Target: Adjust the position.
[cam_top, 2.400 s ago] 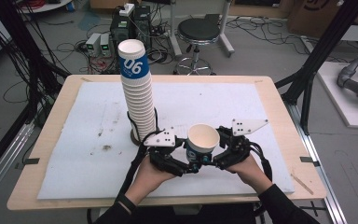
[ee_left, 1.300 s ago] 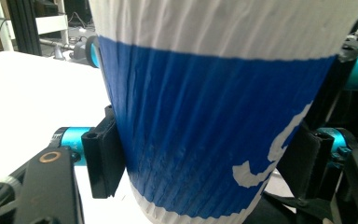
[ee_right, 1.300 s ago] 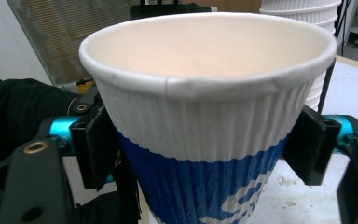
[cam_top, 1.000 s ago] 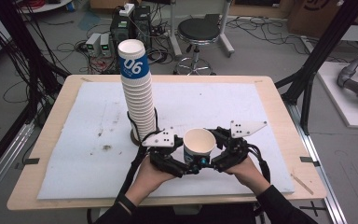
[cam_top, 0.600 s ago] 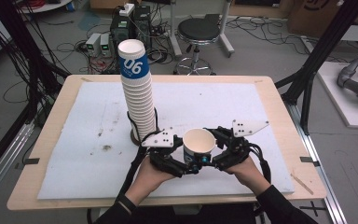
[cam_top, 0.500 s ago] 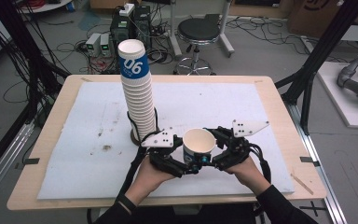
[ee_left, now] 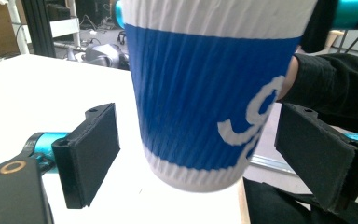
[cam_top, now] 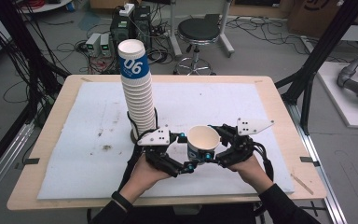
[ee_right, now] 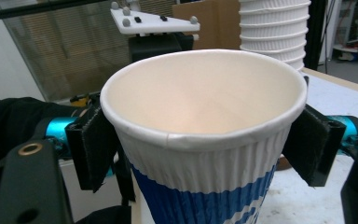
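Blue-banded paper cup (cam_top: 203,143) hangs above the bench's near edge, beside the cup stack (cam_top: 139,93). Left hand-held gripper (ee_left: 214,163): its jaws just spread apart, clear of the cup. Right hand-held gripper (ee_right: 204,144) alone clamps below the rim; a loose pinch could drop it.

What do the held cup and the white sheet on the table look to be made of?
Cup: paper, matte; a ribbed blue-and-white outer wall, a rolled rim and a plain pale inside point to a ripple-wall paper cup. White sheet: probably foam board or thick paper, matte, with a rough edge and dark stains; the look leaves it open.
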`<state>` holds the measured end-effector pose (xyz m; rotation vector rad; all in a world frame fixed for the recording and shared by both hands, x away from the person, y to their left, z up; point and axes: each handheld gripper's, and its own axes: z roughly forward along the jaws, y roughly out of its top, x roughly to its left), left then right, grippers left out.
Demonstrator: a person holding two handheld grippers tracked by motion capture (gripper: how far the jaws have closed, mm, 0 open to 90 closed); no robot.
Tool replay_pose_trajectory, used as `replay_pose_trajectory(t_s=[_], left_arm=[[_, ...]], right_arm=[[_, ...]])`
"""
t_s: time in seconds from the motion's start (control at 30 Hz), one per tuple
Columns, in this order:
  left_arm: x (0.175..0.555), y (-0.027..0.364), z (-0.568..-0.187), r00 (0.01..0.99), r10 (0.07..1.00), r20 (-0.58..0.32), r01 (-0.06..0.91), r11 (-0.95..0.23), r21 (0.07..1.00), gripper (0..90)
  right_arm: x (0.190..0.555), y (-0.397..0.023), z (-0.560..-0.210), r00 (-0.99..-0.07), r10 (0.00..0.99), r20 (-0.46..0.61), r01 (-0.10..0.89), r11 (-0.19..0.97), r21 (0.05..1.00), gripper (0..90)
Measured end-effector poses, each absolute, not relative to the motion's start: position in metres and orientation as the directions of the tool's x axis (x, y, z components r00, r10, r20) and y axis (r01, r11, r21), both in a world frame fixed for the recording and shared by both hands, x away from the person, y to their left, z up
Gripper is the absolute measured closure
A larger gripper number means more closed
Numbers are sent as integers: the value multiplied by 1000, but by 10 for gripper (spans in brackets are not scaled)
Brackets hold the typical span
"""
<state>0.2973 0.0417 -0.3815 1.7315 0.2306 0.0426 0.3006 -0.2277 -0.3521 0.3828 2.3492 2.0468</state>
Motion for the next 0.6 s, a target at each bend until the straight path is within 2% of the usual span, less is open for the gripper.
replay_pose_trajectory(t_s=[0.6], left_arm=[[296,95,-367,956,287,-55,91,-114,989,139]], right_arm=[[307,-255,-351,-959,263,108,154,160,975,203]])
